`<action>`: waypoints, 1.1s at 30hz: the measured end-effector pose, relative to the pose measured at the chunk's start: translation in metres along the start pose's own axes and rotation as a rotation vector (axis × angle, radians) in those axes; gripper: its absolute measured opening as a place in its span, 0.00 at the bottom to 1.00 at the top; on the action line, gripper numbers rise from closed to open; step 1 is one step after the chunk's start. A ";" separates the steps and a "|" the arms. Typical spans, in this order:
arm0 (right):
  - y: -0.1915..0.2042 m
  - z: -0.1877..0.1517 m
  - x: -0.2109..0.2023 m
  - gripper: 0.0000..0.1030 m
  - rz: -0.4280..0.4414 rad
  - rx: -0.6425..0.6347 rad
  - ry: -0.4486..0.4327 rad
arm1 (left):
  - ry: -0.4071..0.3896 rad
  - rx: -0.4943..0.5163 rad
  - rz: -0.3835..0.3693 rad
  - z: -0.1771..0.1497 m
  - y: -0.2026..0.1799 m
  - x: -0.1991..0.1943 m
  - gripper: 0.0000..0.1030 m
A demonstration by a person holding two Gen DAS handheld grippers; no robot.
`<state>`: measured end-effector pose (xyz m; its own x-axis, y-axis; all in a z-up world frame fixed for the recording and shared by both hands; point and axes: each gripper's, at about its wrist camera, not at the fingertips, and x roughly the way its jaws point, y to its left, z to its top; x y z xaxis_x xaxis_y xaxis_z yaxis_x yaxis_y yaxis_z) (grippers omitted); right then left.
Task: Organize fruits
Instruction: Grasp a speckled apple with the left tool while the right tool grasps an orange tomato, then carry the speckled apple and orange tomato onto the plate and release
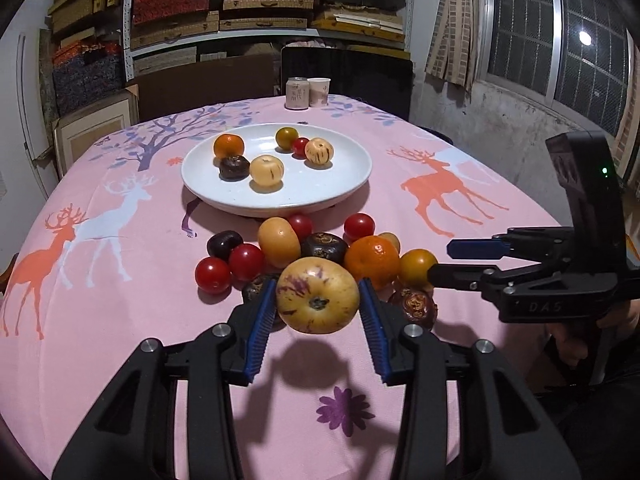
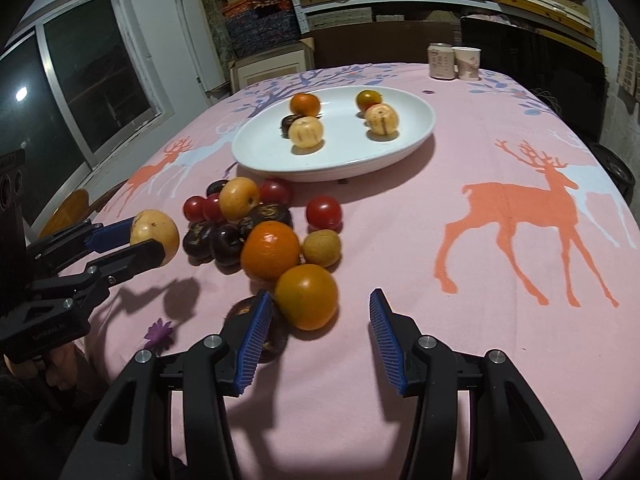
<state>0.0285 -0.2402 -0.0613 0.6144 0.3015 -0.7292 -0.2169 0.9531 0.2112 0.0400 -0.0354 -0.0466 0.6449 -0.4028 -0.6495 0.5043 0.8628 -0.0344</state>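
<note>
My left gripper (image 1: 318, 300) is shut on a pale yellow fruit with purple streaks (image 1: 318, 295) and holds it above the cloth, just in front of the fruit pile (image 1: 304, 248). It also shows at the left of the right wrist view (image 2: 150, 240). My right gripper (image 2: 320, 332) is open and empty; an orange-yellow fruit (image 2: 306, 296) lies just ahead of its left finger. The white plate (image 1: 340, 192) beyond the pile holds several fruits, among them an orange (image 1: 228, 146) and two pale striped ones.
A can (image 1: 297, 93) and a paper cup (image 1: 319, 92) stand at the table's far edge. The pink deer-print cloth (image 1: 460, 184) covers the table. A dark chair back and shelves of boxes stand behind. A window is at the right.
</note>
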 end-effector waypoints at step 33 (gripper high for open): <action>-0.011 0.054 -0.035 0.34 -0.009 0.006 -0.150 | -0.046 -0.060 0.005 0.041 0.030 -0.006 0.40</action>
<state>0.0505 -0.2594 -0.0027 0.7230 0.2929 -0.6257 -0.2062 0.9559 0.2092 0.0745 -0.0200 -0.0120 0.6736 -0.4108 -0.6145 0.4667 0.8810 -0.0774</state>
